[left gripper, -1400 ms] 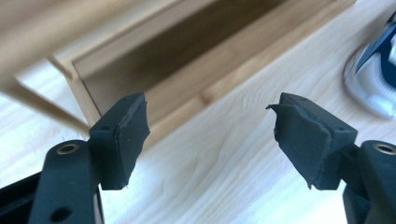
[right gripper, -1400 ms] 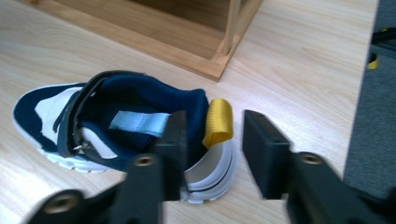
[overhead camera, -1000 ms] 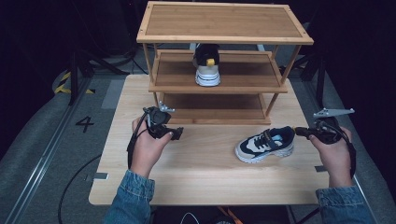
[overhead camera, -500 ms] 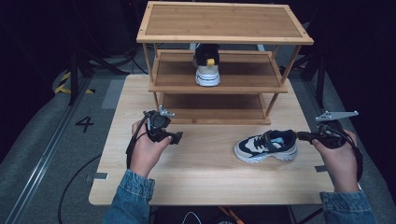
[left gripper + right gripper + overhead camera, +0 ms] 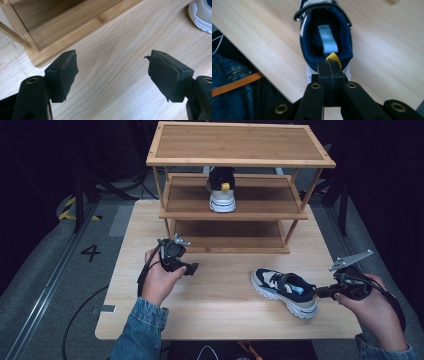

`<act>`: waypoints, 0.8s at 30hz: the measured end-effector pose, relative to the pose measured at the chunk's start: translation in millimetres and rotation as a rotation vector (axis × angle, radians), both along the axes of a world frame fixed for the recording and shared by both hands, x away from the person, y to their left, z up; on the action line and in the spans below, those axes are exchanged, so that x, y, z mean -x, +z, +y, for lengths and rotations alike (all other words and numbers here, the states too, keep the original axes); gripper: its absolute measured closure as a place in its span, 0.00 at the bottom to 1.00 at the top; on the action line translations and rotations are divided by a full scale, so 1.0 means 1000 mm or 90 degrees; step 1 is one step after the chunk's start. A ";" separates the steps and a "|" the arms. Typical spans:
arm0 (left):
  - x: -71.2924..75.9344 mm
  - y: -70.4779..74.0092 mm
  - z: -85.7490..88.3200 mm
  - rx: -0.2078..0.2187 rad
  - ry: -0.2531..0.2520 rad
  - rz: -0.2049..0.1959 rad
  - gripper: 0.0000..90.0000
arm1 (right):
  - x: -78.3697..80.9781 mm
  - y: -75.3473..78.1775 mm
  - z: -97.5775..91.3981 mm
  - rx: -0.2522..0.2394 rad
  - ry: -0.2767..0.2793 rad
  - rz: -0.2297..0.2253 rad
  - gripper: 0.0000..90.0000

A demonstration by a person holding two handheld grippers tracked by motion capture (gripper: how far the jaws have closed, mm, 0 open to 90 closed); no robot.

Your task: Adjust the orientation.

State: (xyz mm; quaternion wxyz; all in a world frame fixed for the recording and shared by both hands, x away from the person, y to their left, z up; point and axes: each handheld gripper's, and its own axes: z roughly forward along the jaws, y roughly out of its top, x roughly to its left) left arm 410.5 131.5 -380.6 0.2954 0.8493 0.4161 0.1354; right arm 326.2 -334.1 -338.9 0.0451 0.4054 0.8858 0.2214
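A navy, white and beige sneaker (image 5: 282,287) lies on the wooden table (image 5: 220,315) at the right front, toe pointing left. My right gripper (image 5: 320,292) is at its heel. In the right gripper view that gripper (image 5: 328,66) is shut on the yellow heel tab (image 5: 333,58) of the sneaker (image 5: 325,37). A matching sneaker (image 5: 221,190) stands on the middle shelf of the bamboo rack (image 5: 240,145), heel toward me. My left gripper (image 5: 190,268) hovers left of centre; its jaws (image 5: 112,72) stand wide open over bare wood, with nothing between them.
The three-tier rack takes up the back half of the table; its bottom frame (image 5: 75,32) is close ahead of the left gripper. The sneaker's toe (image 5: 201,15) shows at the top right of the left gripper view. The table's right edge (image 5: 345,285) runs beside the right hand.
My right hand has moved right and toward the front edge, pulling the sneaker's heel with it, so the shoe has swung heel-forward. The left hand has stayed put.
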 end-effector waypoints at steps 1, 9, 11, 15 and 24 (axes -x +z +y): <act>0.000 0.000 0.000 0.000 0.000 0.000 0.27 | 0.000 -0.002 0.001 0.014 0.001 0.019 1.00; 0.000 -0.001 0.006 0.005 0.016 0.005 0.27 | -0.005 0.001 0.001 0.025 -0.034 -0.048 0.67; 0.000 -0.001 0.006 0.004 0.016 0.005 0.27 | -0.009 0.000 0.005 0.035 -0.025 -0.080 0.62; 0.002 -0.003 0.007 0.001 0.017 0.007 0.27 | -0.027 -0.017 0.017 0.031 0.009 -0.095 0.56; 0.009 -0.007 0.019 -0.004 0.039 0.014 0.28 | -0.058 -0.048 0.032 0.032 0.022 -0.070 0.58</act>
